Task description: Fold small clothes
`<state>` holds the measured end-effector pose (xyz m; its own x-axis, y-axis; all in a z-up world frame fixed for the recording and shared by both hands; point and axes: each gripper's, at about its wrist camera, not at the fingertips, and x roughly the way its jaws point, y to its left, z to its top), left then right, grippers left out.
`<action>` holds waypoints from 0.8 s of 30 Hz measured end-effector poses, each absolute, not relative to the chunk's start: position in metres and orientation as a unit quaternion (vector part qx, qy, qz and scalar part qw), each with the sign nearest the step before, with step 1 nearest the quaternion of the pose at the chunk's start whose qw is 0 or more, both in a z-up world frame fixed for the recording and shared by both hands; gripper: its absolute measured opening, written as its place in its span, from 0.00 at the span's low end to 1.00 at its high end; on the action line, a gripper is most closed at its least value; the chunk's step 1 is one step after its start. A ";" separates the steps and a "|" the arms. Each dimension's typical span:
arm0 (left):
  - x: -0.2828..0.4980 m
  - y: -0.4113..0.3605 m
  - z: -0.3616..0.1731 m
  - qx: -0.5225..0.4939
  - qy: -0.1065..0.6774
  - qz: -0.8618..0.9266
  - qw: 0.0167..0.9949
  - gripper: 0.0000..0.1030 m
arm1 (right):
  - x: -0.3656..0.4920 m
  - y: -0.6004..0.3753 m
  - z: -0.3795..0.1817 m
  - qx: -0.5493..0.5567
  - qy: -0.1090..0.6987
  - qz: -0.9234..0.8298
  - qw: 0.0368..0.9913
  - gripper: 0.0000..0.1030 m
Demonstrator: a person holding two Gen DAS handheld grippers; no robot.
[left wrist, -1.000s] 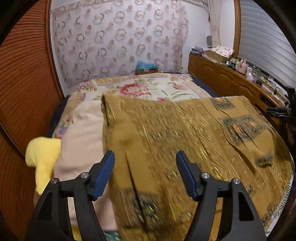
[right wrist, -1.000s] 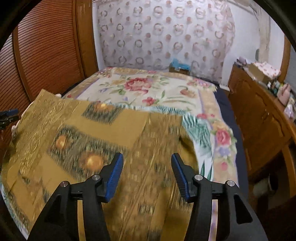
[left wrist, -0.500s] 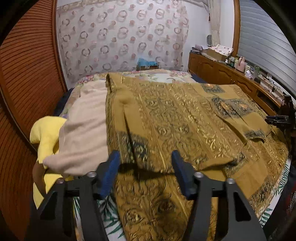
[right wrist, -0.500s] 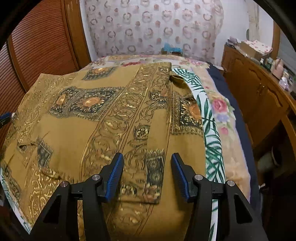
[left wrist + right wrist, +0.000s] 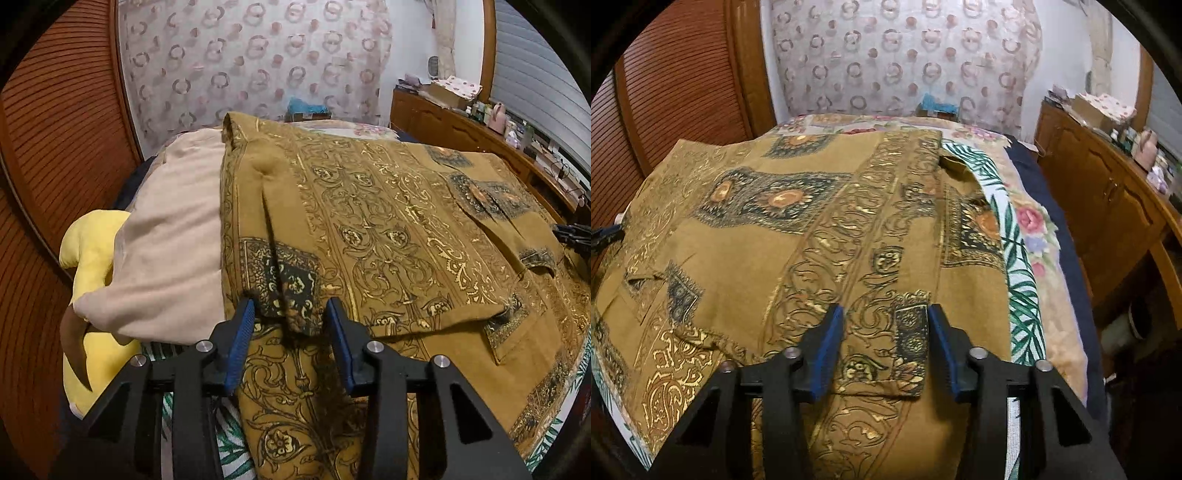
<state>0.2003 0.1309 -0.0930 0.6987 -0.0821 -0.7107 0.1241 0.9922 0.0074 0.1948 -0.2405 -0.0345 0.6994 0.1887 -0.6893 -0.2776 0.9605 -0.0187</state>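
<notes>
Two grippers had come down on the bed together, and what a change from a moment before: the mustard patterned garment (image 5: 388, 229), blurred and loose over the quilt in the earlier views, now lay spread flat, a folded layer doubled over toward the near edge. Down went the left gripper (image 5: 290, 325), its jaws just having been closing, and the corner of that folded layer sat right between the blue pads (image 5: 242, 332), with a gap showing on both sides, so narrowed but not yet pinching. Off to the left of that claw lay a beige cloth (image 5: 170, 240) and beyond it a yellow cushion (image 5: 92, 236), both beside the garment rather than under the jaws. Over on the other side, the right gripper (image 5: 884, 343) told the same story: jaws just closing, half-narrow, the garment's dark-patched hem corner (image 5: 908, 332) framed between the pads and lying on the layer below, neither pad pressing it as far as could be seen. To the right of that claw the floral bedspread (image 5: 1027, 258) showed bare. Judging by this, both claws were lined up on the near corners, and the next fold looked ready to start once they bit; a shallow pinch could snag both layers.
</notes>
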 end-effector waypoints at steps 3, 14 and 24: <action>0.200 0.126 -0.092 0.039 0.378 -0.056 0.923 0.16 | 0.193 -0.237 -0.034 -0.073 0.367 0.131 0.918 0.23; 0.168 0.118 -0.038 0.046 0.298 -0.053 0.952 0.04 | 0.169 -0.239 0.001 -0.079 0.304 0.144 0.939 0.03; 0.126 0.121 -0.006 0.021 0.268 -0.084 0.959 0.03 | 0.110 -0.251 0.034 -0.065 0.265 0.180 0.945 0.03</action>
<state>0.1262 0.1206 -0.0060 0.8420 -0.1508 -0.5179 0.1733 0.9849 -0.0050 0.1095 -0.2514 0.0338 0.7954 0.3049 -0.5238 -0.3740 0.9270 -0.0283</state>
